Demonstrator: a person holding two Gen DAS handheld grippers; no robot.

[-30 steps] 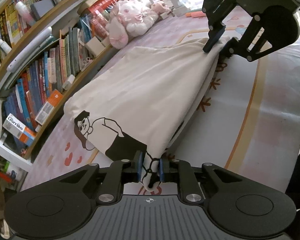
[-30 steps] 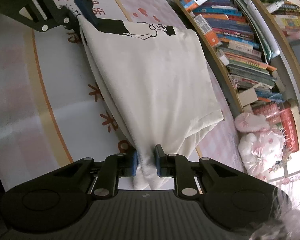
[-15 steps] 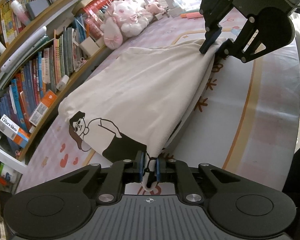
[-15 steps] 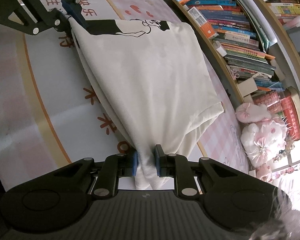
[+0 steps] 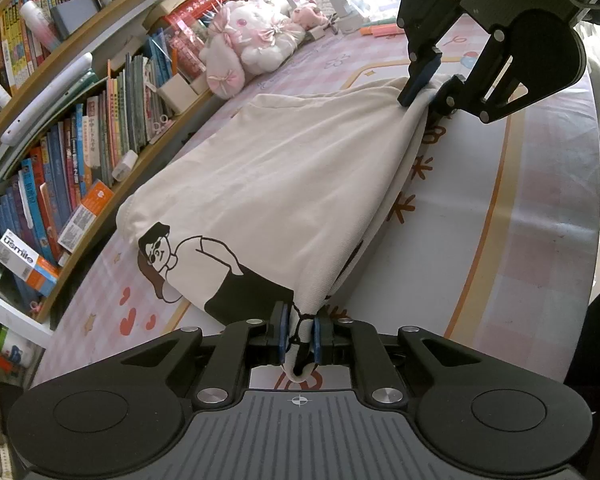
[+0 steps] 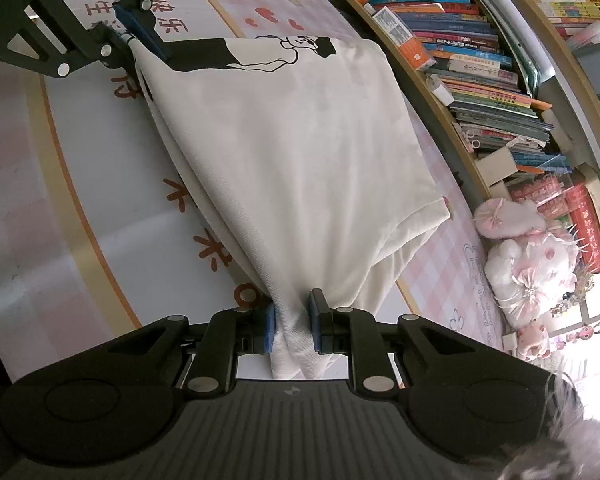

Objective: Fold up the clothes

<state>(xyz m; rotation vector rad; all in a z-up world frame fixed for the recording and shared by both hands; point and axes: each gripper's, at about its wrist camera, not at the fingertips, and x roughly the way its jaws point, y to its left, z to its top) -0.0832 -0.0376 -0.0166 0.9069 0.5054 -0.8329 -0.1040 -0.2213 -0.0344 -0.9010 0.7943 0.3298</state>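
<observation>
A cream T-shirt [image 5: 276, 184] with a black cartoon figure printed on it is stretched between both grippers, folded lengthwise, its far edge draped on the pink table mat [image 5: 500, 240]. My left gripper [image 5: 300, 334] is shut on the bunched corner at the printed end. My right gripper [image 6: 292, 330] is shut on the gathered cloth at the other end. Each view shows the other gripper across the shirt: the right gripper [image 5: 428, 92] at the top, the left gripper [image 6: 134, 40] at the upper left. The same T-shirt [image 6: 300, 152] hangs taut between them.
A curved bookshelf [image 5: 72, 152] packed with books runs along the far side of the table. Pink and white plush toys [image 5: 252, 44] sit at the shelf's end, with pens and a charger behind them. The plush toys [image 6: 536, 264] lie right of the shirt.
The shirt stays gripped at both ends. The view has shifted slightly, and the draped far edge lies a little further onto the mat toward the shelf.
</observation>
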